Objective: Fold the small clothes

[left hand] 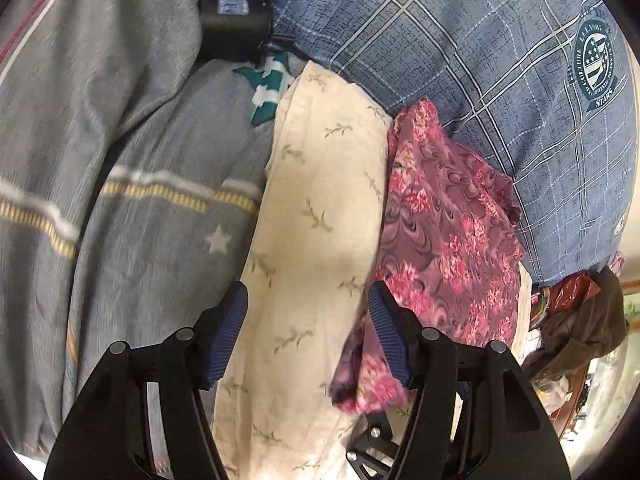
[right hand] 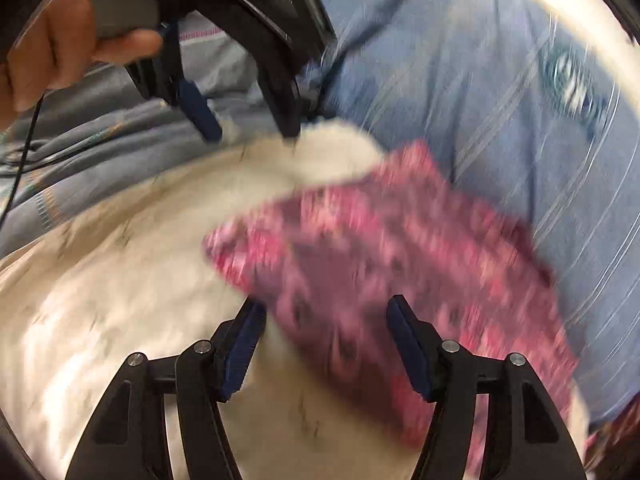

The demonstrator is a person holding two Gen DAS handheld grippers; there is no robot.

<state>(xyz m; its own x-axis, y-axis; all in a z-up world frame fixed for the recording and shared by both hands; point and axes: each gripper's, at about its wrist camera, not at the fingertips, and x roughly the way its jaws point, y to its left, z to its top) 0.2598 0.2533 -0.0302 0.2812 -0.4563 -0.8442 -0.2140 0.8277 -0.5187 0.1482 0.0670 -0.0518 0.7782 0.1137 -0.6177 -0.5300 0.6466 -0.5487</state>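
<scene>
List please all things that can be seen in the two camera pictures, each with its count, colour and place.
floral cloth: one, pink and purple, lying partly on the cream cloth, its right side against the pillow
cream cloth: one, cream with small green sprigs, middle of the bed
quilt: one, grey-blue with yellow stripes and a white star, left of the cream cloth
pillow: one, blue checked with a round badge, upper right
clutter: brown and red things, too small to tell, right edge
left gripper: black with blue pads, open, over the cream cloth
right gripper: black with blue pads, open, floral cloth's edge between the jaws
hand: one, holding the left gripper
</scene>
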